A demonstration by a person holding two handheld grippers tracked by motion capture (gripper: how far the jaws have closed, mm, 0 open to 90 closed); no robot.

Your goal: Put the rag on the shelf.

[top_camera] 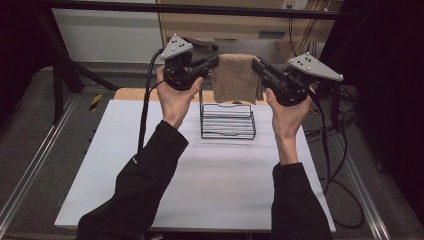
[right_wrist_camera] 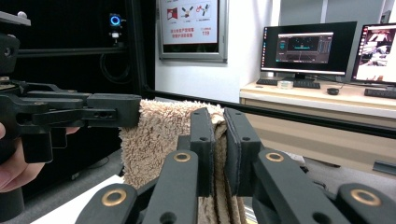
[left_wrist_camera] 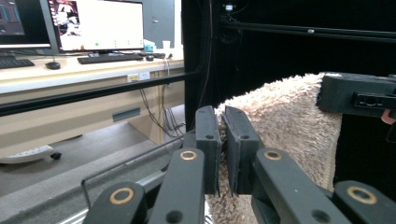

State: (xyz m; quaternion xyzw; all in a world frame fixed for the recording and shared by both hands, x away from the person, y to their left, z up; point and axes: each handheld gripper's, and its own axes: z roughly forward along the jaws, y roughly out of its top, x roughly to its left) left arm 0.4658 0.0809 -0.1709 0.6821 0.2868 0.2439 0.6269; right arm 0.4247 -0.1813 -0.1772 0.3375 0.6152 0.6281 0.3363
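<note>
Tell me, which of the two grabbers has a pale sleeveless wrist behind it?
The right gripper; the hand on the left gripper has its black sleeve reaching the wrist.

towel (top_camera: 234, 77): small, beige-brown, fluffy terry, looks folded over double
state: pinched at both top corners, stretched flat between them, lower edge hanging loose
pose: held upright like a little curtain, top edge roughly level
spot: up in the air right above the black wire rack (top_camera: 228, 121), bottom edge seen just at the rack's top wire; whether it touches can't be made out
</note>
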